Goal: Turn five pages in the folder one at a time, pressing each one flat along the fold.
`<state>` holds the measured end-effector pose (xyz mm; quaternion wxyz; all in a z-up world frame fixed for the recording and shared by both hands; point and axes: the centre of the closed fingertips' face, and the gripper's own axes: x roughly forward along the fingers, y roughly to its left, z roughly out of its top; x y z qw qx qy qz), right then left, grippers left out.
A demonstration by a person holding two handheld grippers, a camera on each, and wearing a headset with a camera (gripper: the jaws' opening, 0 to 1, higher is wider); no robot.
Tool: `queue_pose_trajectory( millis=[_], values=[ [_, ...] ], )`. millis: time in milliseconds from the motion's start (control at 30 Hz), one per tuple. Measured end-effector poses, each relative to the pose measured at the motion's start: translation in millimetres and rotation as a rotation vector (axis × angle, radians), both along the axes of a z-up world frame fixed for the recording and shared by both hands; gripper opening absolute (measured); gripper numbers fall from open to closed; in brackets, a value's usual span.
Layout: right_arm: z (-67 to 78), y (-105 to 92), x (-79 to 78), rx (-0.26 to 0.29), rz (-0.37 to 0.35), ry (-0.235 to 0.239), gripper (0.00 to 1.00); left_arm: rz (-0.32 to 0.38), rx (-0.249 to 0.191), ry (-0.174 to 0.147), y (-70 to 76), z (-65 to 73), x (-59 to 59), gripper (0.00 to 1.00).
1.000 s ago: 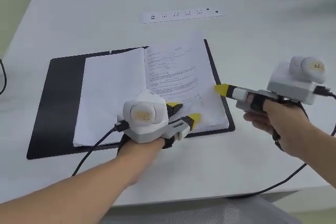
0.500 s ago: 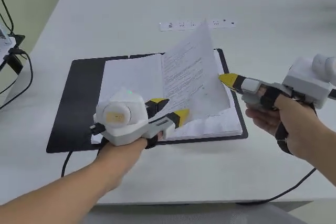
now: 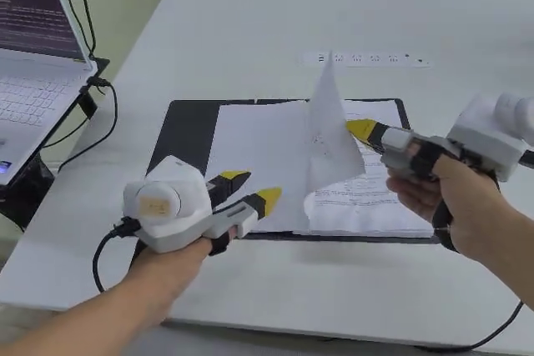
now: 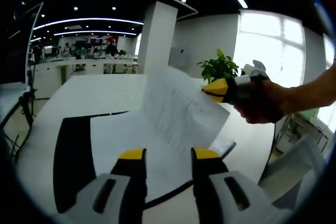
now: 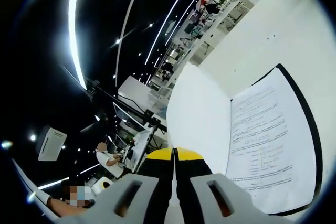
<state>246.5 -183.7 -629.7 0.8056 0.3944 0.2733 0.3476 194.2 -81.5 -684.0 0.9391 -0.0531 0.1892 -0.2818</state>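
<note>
A black folder (image 3: 179, 135) lies open on the white table, with white sheets on both sides. My right gripper (image 3: 360, 129) is shut on the outer edge of one printed page (image 3: 329, 127) and holds it nearly upright over the fold. In the right gripper view the jaws (image 5: 174, 153) are closed on this page's blank side (image 5: 202, 119), and the printed page below (image 5: 268, 140) lies flat. My left gripper (image 3: 253, 187) is open and holds nothing, hovering at the folder's front edge over the left page. The left gripper view shows its open jaws (image 4: 167, 154) below the raised page (image 4: 176, 114).
An open laptop (image 3: 29, 56) sits at the far left on a stand, with cables (image 3: 92, 97) trailing beside it. A white power strip (image 3: 363, 59) lies on the table behind the folder. Bare table (image 3: 250, 6) extends beyond it.
The right gripper has lifted the page from lying on the right stack to nearly upright. The left gripper has shifted left, off the right page toward the folder's front left. My head view panned left.
</note>
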Motion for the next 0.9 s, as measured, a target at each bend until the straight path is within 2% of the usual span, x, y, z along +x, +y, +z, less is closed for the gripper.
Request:
queue_pose_trajectory(
  millis=[200,367,433,467,500,567,633,700,767,800,900],
  values=[
    [-19.0,37.3,0.0,-0.043,0.046,0.025,0.0,0.056,0.002,0.005,36.0,-1.3,-7.6,0.33],
    [-38.5,62.0,-1.0,-0.09,0.071,0.053,0.0,0.086,0.003,0.022,59.2,-6.8,-13.7,0.32],
    [-47.5,71.6,1.5,-0.098,0.082,0.067,0.0,0.123,-0.005,0.034,70.5,-8.7,-12.9,0.32],
    [-53.0,77.0,3.1,-0.116,0.087,0.069,0.0,0.146,-0.048,0.048,72.8,-6.8,-11.1,0.32],
    [-56.4,80.9,4.0,-0.118,0.094,0.077,0.0,0.151,-0.053,0.043,74.2,-5.3,-9.6,0.33],
    [-64.2,89.7,6.0,-0.14,0.105,0.081,0.0,0.138,-0.031,0.039,74.5,-5.2,-9.4,0.33],
    [-68.8,97.0,7.4,-0.138,0.112,0.094,0.0,0.132,-0.023,0.036,74.5,-3.6,-11.1,0.33],
    [-77.7,104.1,8.6,-0.174,0.121,0.102,0.0,0.133,-0.025,0.044,78.7,-4.4,-12.0,0.33],
    [-84.1,111.9,8.5,-0.182,0.126,0.117,0.0,0.143,-0.021,0.048,85.1,-6.1,-12.2,0.33],
    [-88.5,115.9,7.6,-0.21,0.133,0.11,0.0,0.147,-0.021,0.055,89.2,-8.2,-12.2,0.33],
    [-98.4,125.8,5.6,-0.246,0.143,0.117,0.0,0.157,-0.014,0.062,99.0,-12.1,-12.7,0.32]
  ],
)
